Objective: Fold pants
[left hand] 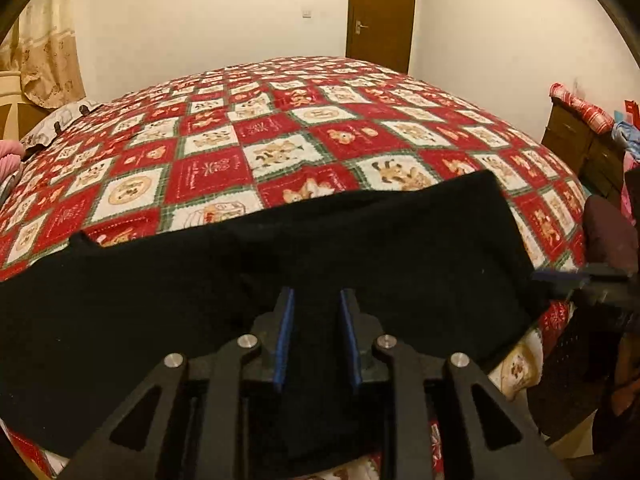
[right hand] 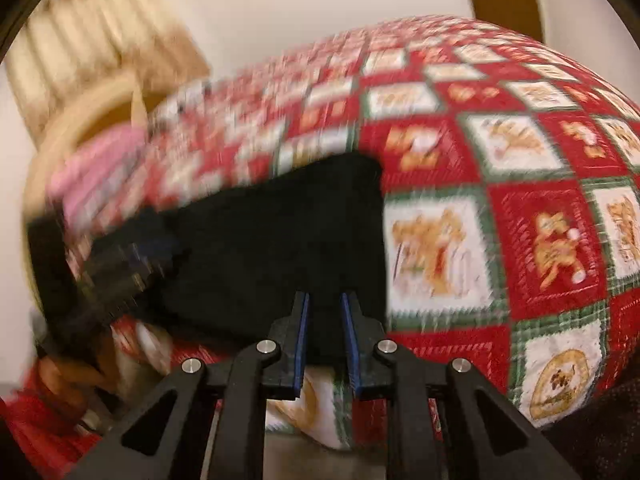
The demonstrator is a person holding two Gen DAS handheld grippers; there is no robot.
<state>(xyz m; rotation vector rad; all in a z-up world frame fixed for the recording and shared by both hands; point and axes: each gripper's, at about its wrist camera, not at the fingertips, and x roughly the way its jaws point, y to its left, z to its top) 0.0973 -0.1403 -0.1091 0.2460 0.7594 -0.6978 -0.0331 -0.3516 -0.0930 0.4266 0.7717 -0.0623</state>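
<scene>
Black pants lie folded in a wide band across the near edge of a bed with a red and white patchwork cover. My left gripper sits over the middle of the band. Its blue pads stand apart with black cloth lying loose between them. My right gripper reaches in at the band's right end. In the blurred right wrist view, the right gripper has its pads closed on the near edge of the pants. The left gripper shows there as a dark smear at the left.
The bed cover stretches far beyond the pants. A brown door stands behind the bed, a wooden dresser at the right and a curtain at the left. A hand in a red sleeve holds the left tool.
</scene>
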